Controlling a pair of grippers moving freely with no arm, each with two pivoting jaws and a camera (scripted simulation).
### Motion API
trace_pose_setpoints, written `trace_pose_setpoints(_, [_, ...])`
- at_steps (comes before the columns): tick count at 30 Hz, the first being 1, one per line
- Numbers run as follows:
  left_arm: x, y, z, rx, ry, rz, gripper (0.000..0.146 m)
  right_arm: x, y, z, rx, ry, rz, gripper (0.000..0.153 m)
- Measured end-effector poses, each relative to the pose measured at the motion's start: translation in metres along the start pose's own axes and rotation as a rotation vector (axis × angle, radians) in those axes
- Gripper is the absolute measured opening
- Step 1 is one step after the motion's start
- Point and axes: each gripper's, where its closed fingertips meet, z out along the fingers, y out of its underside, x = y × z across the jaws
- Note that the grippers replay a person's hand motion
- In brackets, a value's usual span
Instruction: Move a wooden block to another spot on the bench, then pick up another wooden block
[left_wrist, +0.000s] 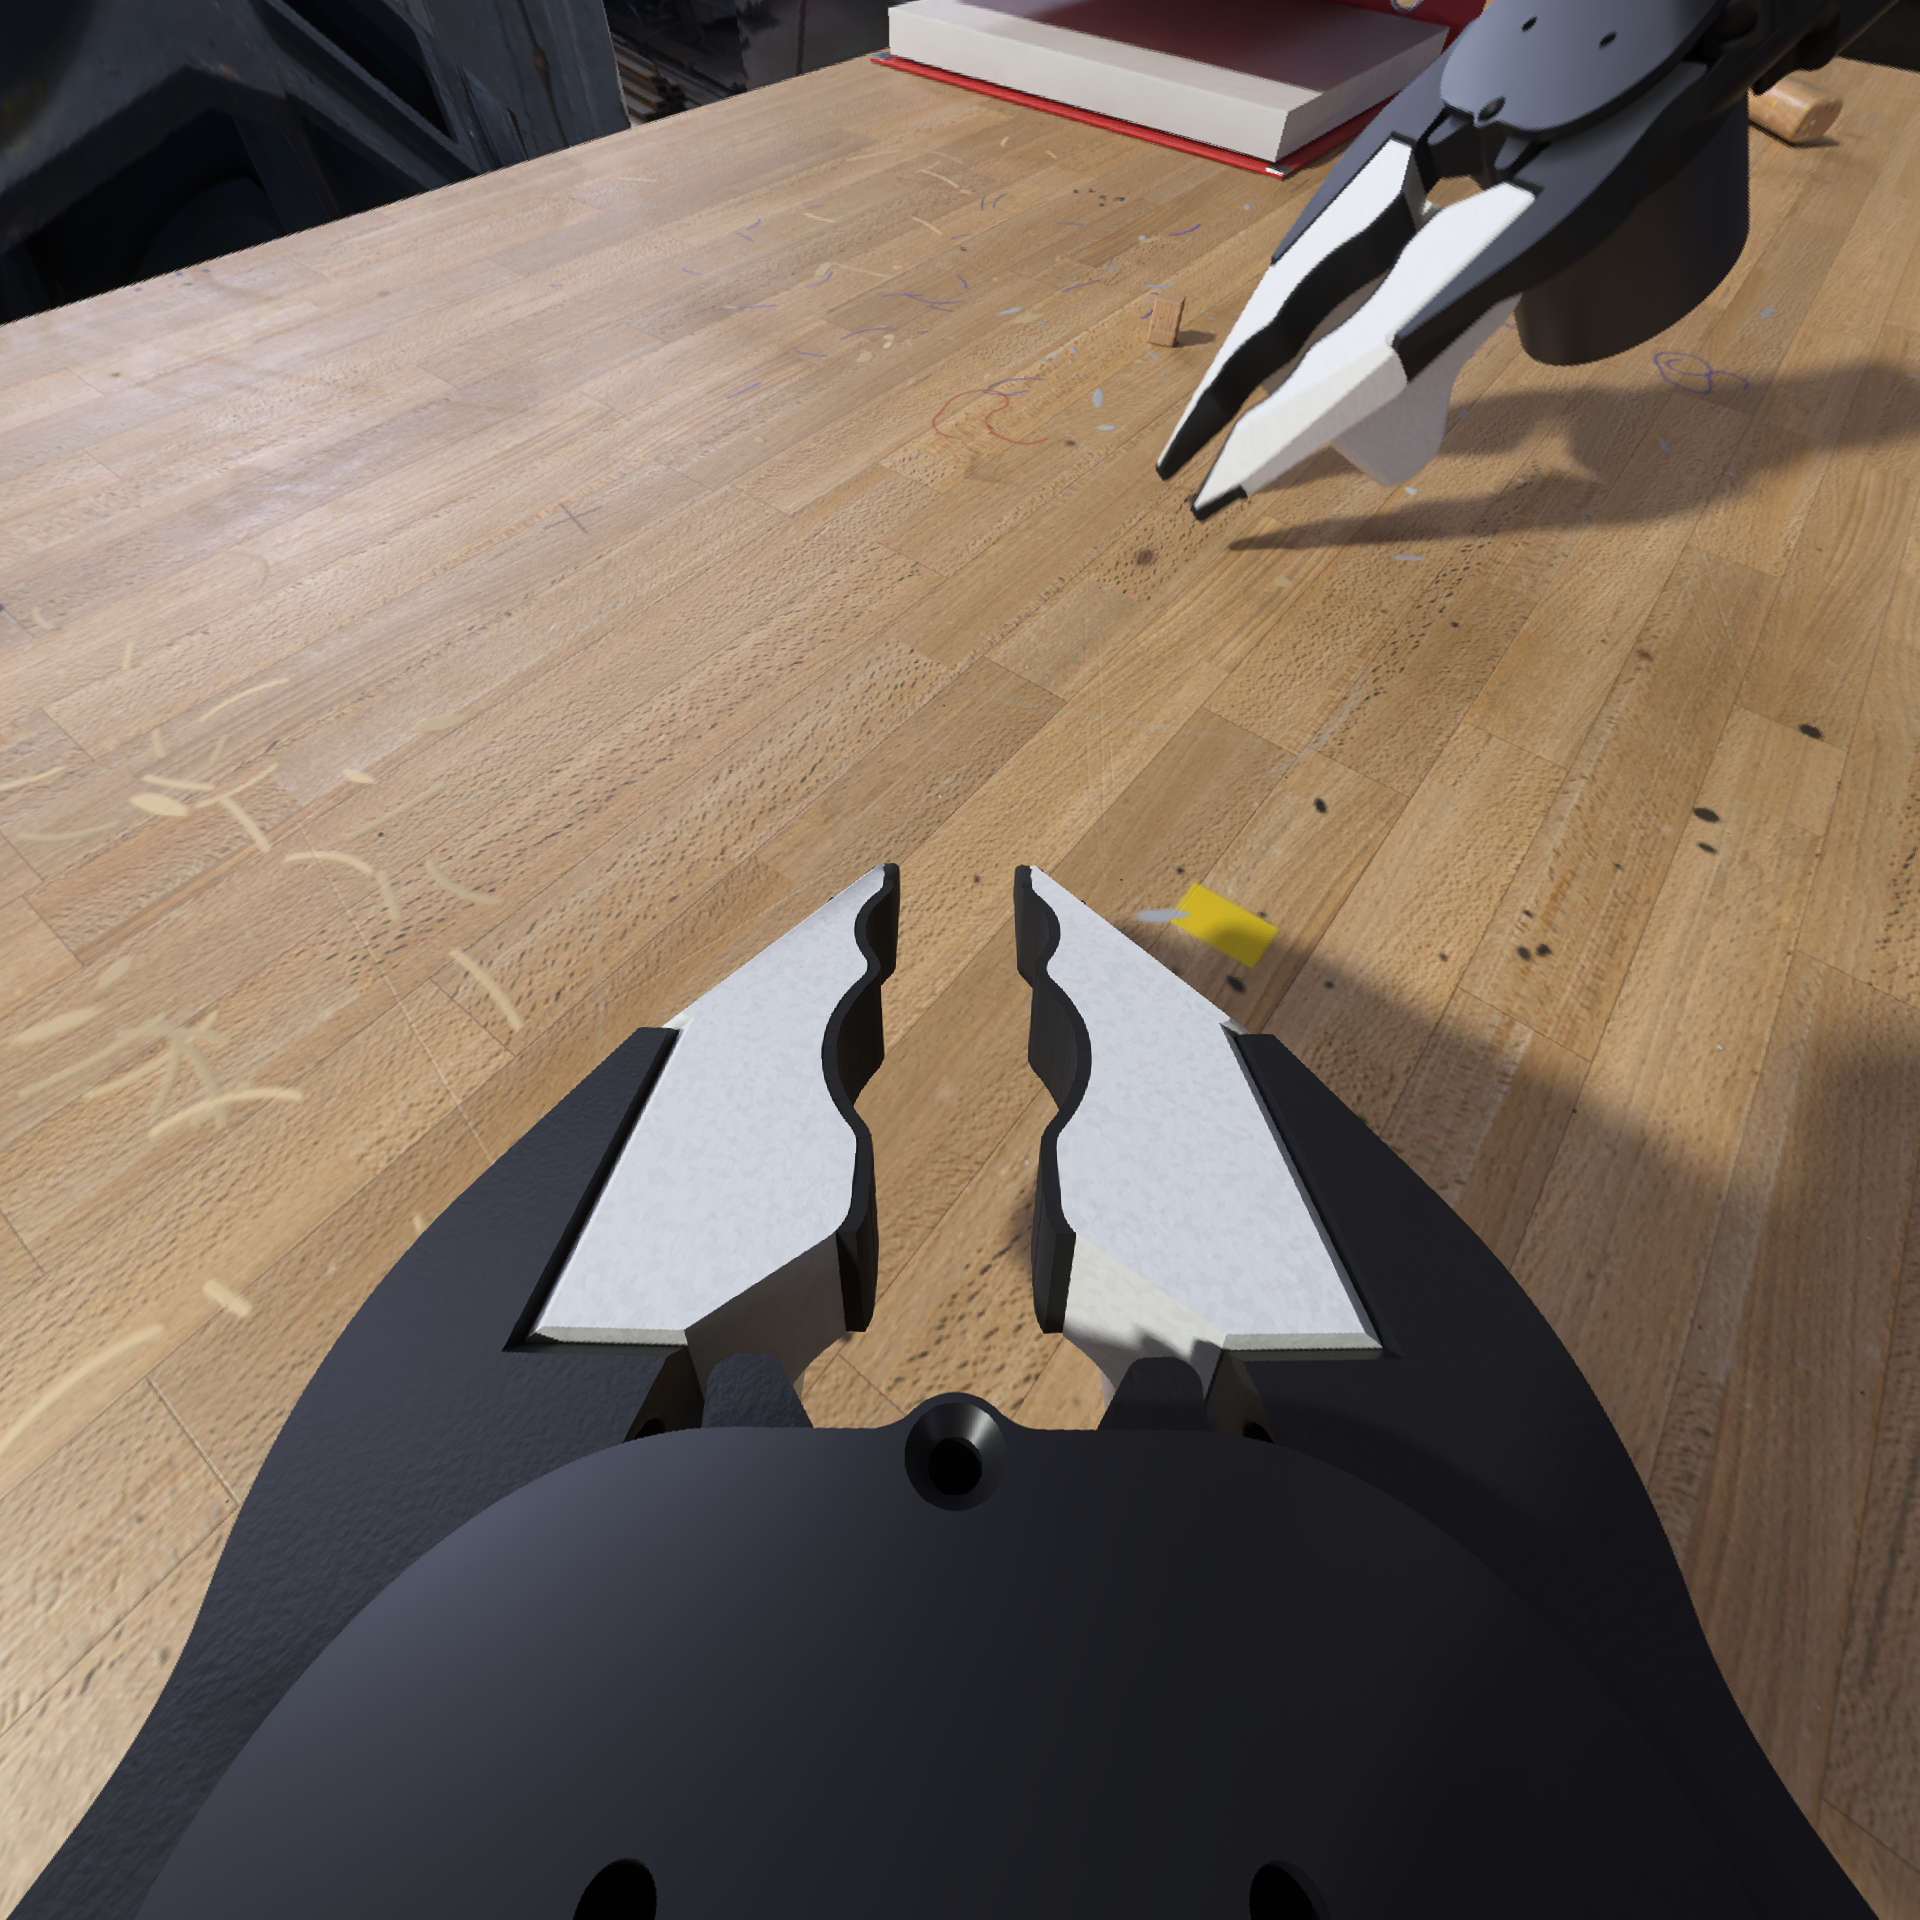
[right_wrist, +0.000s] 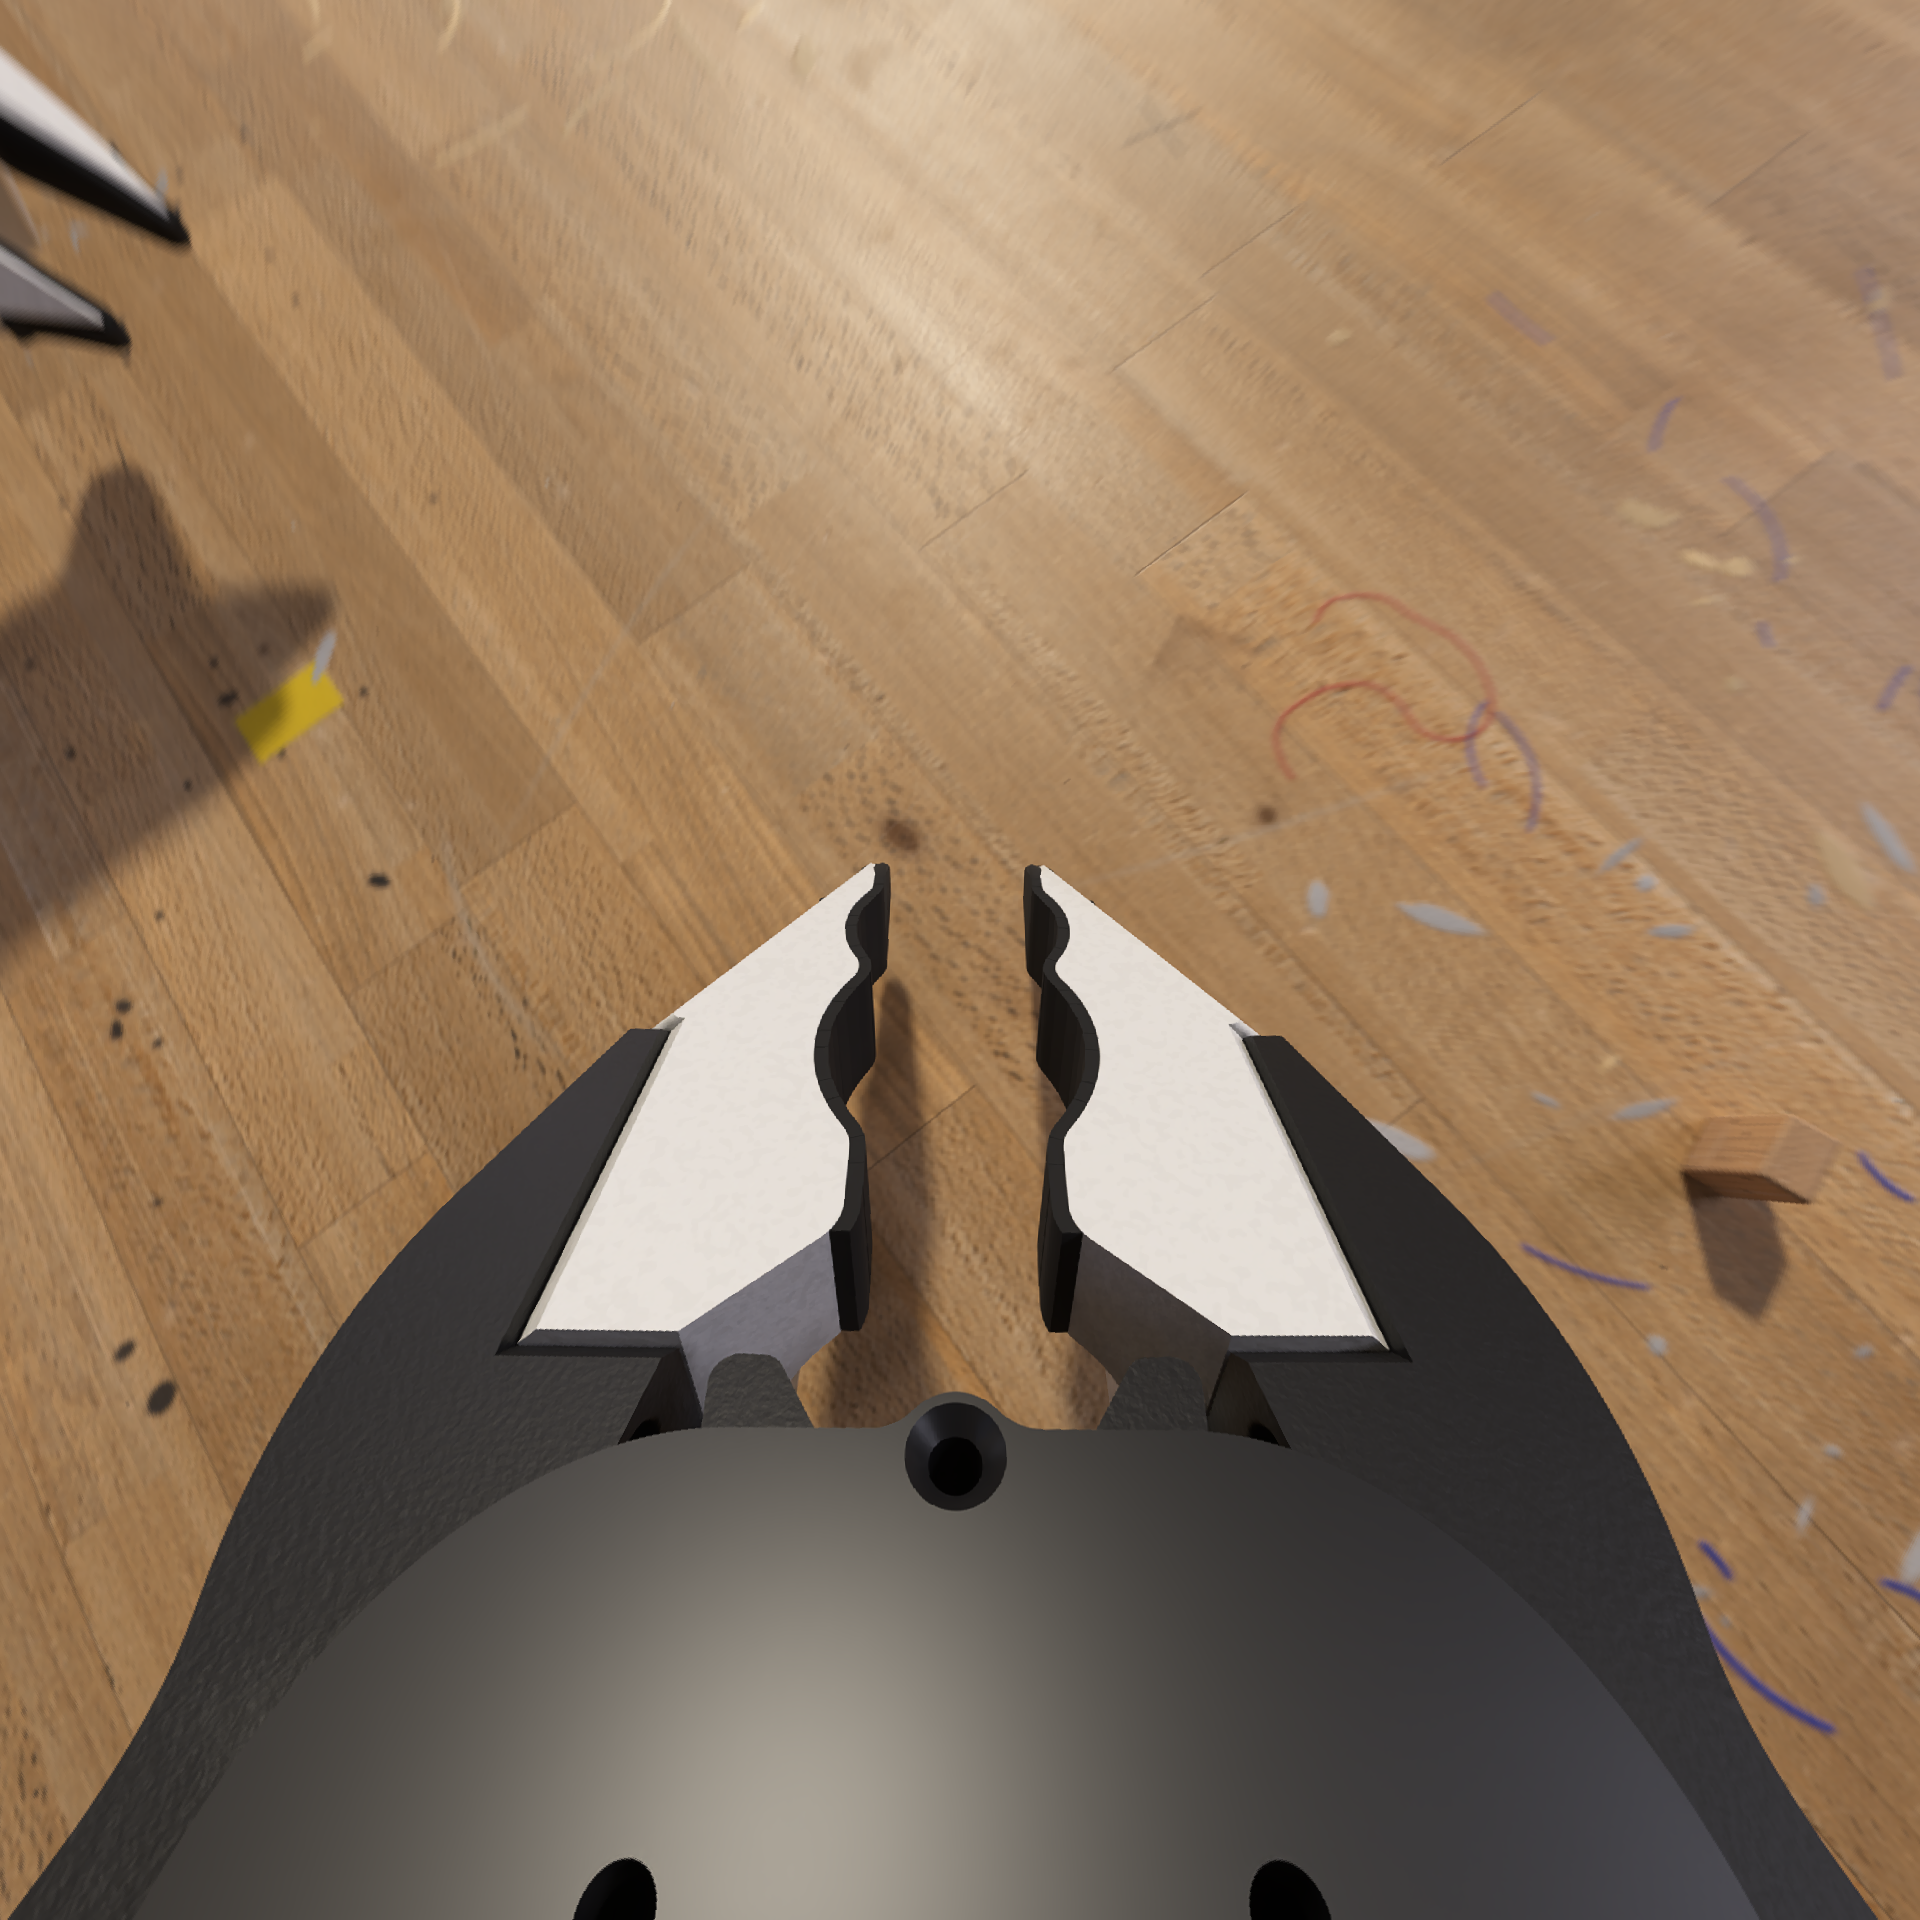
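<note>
Tools left (left_wrist: 957, 878) and right (right_wrist: 957, 878) – both released, empty – angled down over bench (left_wrist: 623, 520).

no readable text, labels, brands or numbers in either view. only illegible pen scribbles, red and purple, on the table (left_wrist: 623, 520) surface. yellow tape scrap (left_wrist: 1226, 925) on the table is blank.
</note>
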Motion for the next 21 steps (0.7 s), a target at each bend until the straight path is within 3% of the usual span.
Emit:
trace_pose_setpoints(6, [0.001,0.000,0.000,-0.001,0.004,0.004,0.022,-0.025,0.007,0.006,-0.018,-0.134,-0.004,0.029])
trace_pose_setpoints(10, [0.001,0.000,0.000,-0.002,0.001,0.005,0.022,-0.018,0.003,0.001,-0.003,-0.085,-0.027,0.032])
trace_pose_setpoints(13, [0.000,0.000,0.000,0.000,-0.003,0.008,0.022,0.021,-0.010,-0.019,0.090,0.063,0.045,0.034])
trace_pose_setpoints(17, [0.000,0.000,0.000,-0.002,-0.003,0.009,0.022,0.117,0.010,-0.056,0.095,0.525,0.271,0.036])
trace_pose_setpoints(21, [0.001,0.000,0.000,-0.003,-0.002,0.009,0.022,0.143,0.025,-0.056,0.074,0.556,0.383,0.037])
